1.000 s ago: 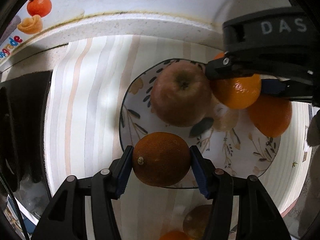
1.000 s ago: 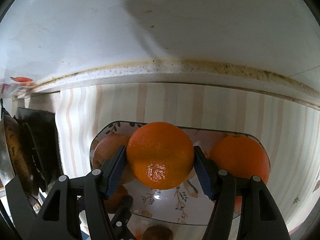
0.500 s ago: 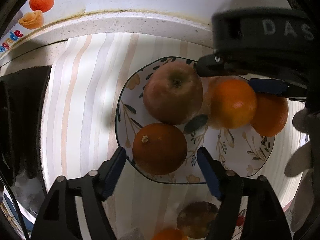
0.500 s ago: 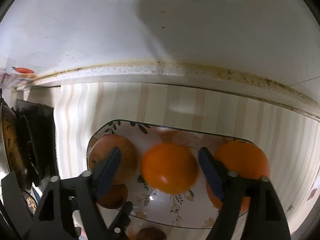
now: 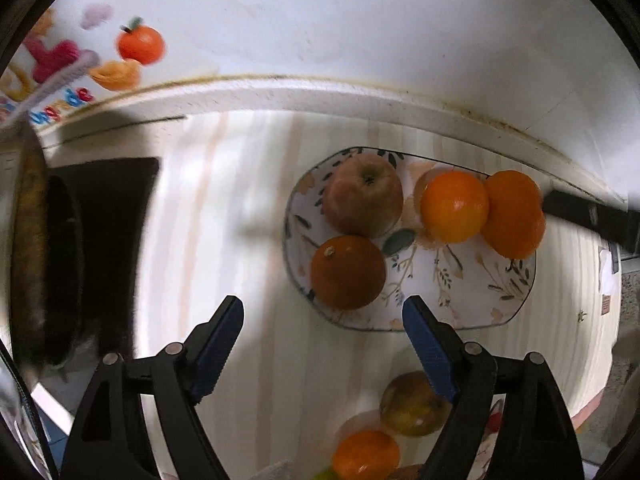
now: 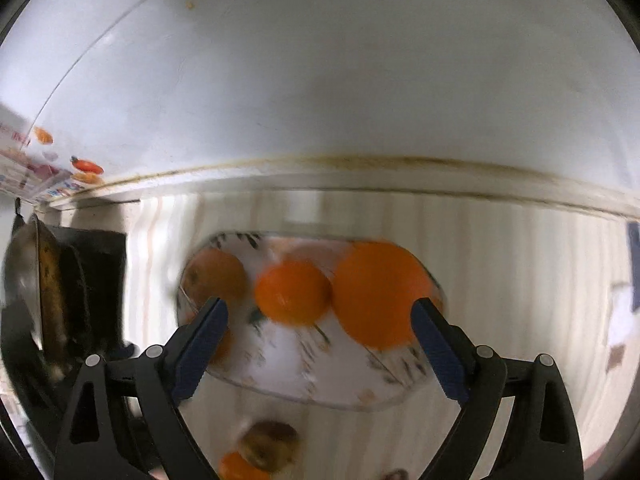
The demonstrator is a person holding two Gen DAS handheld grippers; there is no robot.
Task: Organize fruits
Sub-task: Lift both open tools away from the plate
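Observation:
A floral plate lies on a striped cloth and carries a reddish apple, a dark orange and two bright oranges. My left gripper hovers above the plate's near edge, its jaws opening, nothing between them. In the right wrist view the plate and its bright oranges are blurred. My right gripper hangs above them, jaws opening and empty.
A brownish fruit and a small orange lie on the cloth near the front. A dark stove with a pan stands at the left. A white wall with a fruit sticker backs the counter. The cloth's right edge drops off.
Both grippers let go of their oranges, which now rest on the plate. Both have opened and risen away from the plate, so more of the counter and wall shows.

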